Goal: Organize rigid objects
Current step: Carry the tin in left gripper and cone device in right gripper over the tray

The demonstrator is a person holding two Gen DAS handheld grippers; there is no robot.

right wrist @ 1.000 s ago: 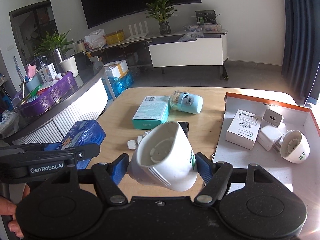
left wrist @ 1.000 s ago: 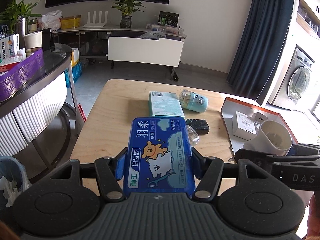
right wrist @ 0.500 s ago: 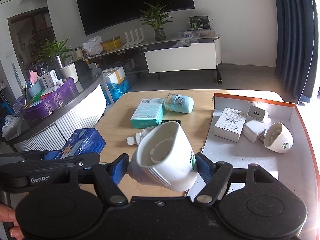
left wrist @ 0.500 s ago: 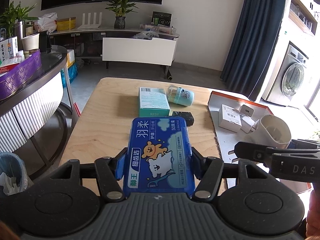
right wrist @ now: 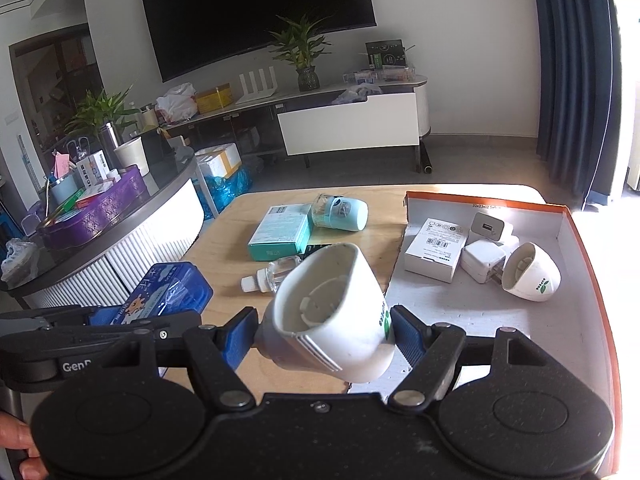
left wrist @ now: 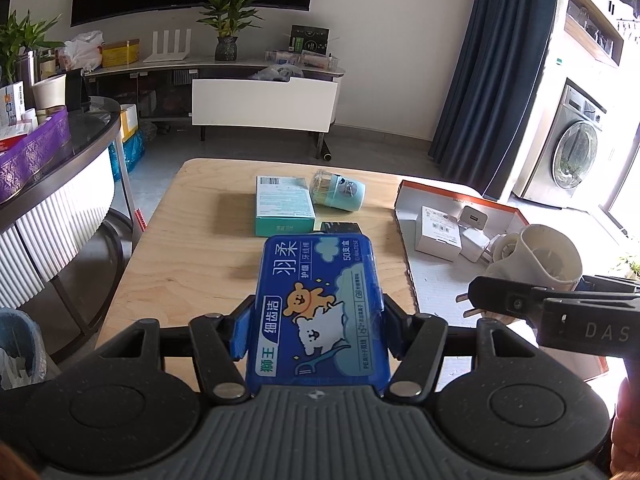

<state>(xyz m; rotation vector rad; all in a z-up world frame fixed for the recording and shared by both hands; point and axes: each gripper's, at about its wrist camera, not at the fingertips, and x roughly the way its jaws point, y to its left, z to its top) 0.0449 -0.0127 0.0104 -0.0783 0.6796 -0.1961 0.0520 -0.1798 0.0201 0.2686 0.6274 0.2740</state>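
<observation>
Tray (right wrist: 572, 236) lies ahead-right of right fingers (right wrist: 324, 330), clamped on white cup (right wrist: 332, 312); left fingers (left wrist: 316, 330) clamp blue box (left wrist: 318, 312), farther off.

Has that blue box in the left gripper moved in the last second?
Yes. The blue box, clamped in the left gripper, has drawn back from the teal box, toward the table's near edge.

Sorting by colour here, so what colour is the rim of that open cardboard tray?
Orange, on the tray's rim; clearest in the right wrist view.
</observation>
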